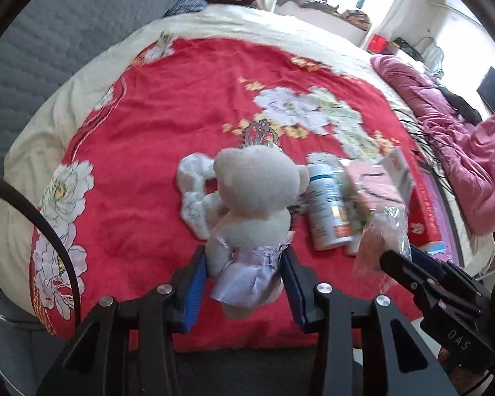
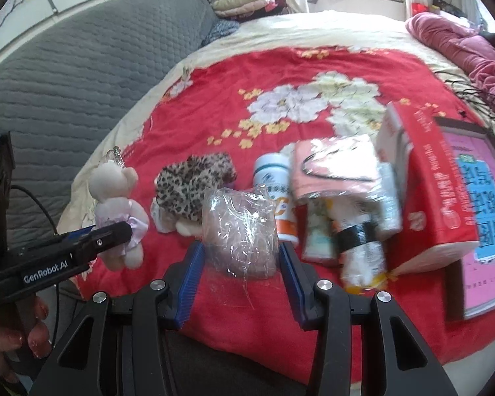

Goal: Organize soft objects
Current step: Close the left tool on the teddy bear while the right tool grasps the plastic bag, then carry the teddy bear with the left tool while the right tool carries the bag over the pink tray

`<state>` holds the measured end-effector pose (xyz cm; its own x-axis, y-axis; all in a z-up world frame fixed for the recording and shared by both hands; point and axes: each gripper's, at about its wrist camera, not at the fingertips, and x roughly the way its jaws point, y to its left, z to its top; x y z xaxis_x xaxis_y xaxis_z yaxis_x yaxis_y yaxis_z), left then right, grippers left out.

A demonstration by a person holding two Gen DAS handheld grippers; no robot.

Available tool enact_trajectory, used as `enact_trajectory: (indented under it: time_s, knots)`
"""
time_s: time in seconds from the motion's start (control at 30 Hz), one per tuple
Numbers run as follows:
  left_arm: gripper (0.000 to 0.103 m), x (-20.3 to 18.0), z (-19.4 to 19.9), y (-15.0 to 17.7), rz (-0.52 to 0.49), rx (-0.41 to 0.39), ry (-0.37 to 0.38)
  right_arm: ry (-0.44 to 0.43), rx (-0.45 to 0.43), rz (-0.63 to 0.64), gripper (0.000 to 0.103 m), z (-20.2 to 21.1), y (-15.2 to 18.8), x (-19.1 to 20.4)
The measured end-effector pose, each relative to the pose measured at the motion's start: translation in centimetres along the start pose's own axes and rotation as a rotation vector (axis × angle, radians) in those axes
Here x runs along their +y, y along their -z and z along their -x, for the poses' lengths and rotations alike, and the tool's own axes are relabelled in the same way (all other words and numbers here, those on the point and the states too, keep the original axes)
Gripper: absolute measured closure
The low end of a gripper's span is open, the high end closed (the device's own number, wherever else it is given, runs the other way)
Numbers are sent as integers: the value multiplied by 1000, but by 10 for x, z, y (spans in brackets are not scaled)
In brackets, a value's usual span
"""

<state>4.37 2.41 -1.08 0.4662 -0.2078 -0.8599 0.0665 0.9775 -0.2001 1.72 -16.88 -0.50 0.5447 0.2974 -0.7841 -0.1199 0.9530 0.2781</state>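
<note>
The left gripper (image 1: 244, 274) fingers (image 1: 194, 277), partly open, clamp a white teddy bear (image 1: 254, 198). The right gripper (image 2: 242, 260) fingers (image 2: 191, 264) grasp a clear-wrapped pink bundle (image 2: 241, 227) above the bed (image 2: 214, 99)

Plush teddy bear (image 1: 254, 191) of matt, short-piled cream fabric, wearing a glossy lilac satin skirt (image 1: 250, 274). Soft pinkish item sealed in crinkled, shiny clear plastic wrap (image 2: 241, 231). Leopard-print cloth (image 2: 194, 184), fuzzy and matt. Bottle (image 2: 274, 191) of smooth white plastic with a glossy printed label. Book (image 2: 445, 178) with a smooth red paper cover. Bedspread (image 1: 168, 125) of matt woven cloth, lightly creased, printed with flowers. Gripper fingers (image 2: 191, 280) of matt black plastic with ribbed blue pads and bright metal bolt heads. Quilted grey fabric (image 2: 82, 66) behind, matt.
</note>
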Motion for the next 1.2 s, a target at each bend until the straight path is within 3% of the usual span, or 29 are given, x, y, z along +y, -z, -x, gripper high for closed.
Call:
enact_trajectory:
  time_s: [0.63,0.93,1.2]
  knots:
    - [59,-163,44,18,-244,-79,55,83,-184,-115,55,118,1,-92]
    - [59,-253,26,24,-346,-31,131,169,-205,-216,55,152,8,-177]
    - [59,-329,-21,26,-438,39,150,250,-146,-238,55,163,14,-253]
